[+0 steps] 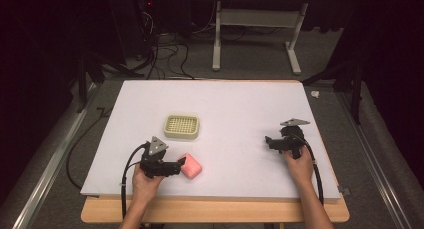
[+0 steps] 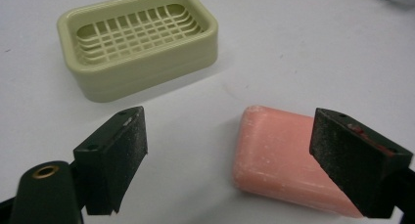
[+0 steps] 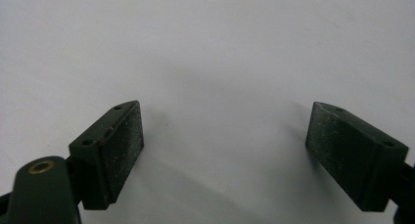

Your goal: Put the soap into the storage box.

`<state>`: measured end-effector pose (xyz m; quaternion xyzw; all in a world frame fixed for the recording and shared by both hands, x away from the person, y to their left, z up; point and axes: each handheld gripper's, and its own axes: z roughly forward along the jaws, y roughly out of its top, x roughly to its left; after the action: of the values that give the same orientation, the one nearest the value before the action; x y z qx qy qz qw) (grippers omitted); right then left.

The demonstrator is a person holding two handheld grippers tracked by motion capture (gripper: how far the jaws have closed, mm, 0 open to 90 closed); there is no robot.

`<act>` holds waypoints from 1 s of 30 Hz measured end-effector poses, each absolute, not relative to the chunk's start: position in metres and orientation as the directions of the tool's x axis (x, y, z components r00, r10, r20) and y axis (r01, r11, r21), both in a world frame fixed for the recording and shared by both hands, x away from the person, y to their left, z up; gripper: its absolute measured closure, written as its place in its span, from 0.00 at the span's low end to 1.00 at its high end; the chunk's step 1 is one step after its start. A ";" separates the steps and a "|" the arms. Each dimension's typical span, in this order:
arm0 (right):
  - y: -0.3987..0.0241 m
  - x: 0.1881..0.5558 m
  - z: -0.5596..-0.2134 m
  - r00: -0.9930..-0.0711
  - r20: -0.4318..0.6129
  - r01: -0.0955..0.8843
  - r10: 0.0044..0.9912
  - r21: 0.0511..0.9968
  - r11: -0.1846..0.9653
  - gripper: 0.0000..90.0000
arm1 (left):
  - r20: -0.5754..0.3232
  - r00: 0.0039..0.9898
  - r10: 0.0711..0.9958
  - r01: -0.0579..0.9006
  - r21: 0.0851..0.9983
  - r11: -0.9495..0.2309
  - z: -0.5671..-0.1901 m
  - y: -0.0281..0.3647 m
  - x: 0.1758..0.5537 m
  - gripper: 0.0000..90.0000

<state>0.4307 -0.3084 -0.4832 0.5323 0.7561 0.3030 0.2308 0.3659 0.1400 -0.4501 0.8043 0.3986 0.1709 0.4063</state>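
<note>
Pink soap bar [image 2: 279, 158] flat on white table [image 1: 240, 104], just in front of pale green slotted soap dish [image 2: 137, 43]. Left gripper [image 2: 227, 155] spread wide, soap between jaws, nearer one pad [image 2: 342, 160]. Right gripper [image 3: 225, 150] released, well apart, above bare table.

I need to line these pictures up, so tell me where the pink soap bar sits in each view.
High view: the pink soap bar lies low and left of centre, at the left gripper's tip.
Left gripper view: lower right, its right end behind the right-hand jaw.
Right gripper view: open jaws over bare white table; the bar is not in it.
Shared landmark: the green soap dish, just beyond the bar.
</note>
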 end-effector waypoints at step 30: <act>-0.308 0.431 -0.483 -0.327 -0.027 0.665 0.945 0.704 0.250 0.16 | -0.061 0.707 0.705 0.489 0.762 -0.425 -0.465 0.104 0.358 0.14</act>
<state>0.4307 -0.3084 -0.4831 0.5322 0.7561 0.3029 0.2309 0.3576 0.1040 -0.4645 0.8332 0.3581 0.1351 0.3992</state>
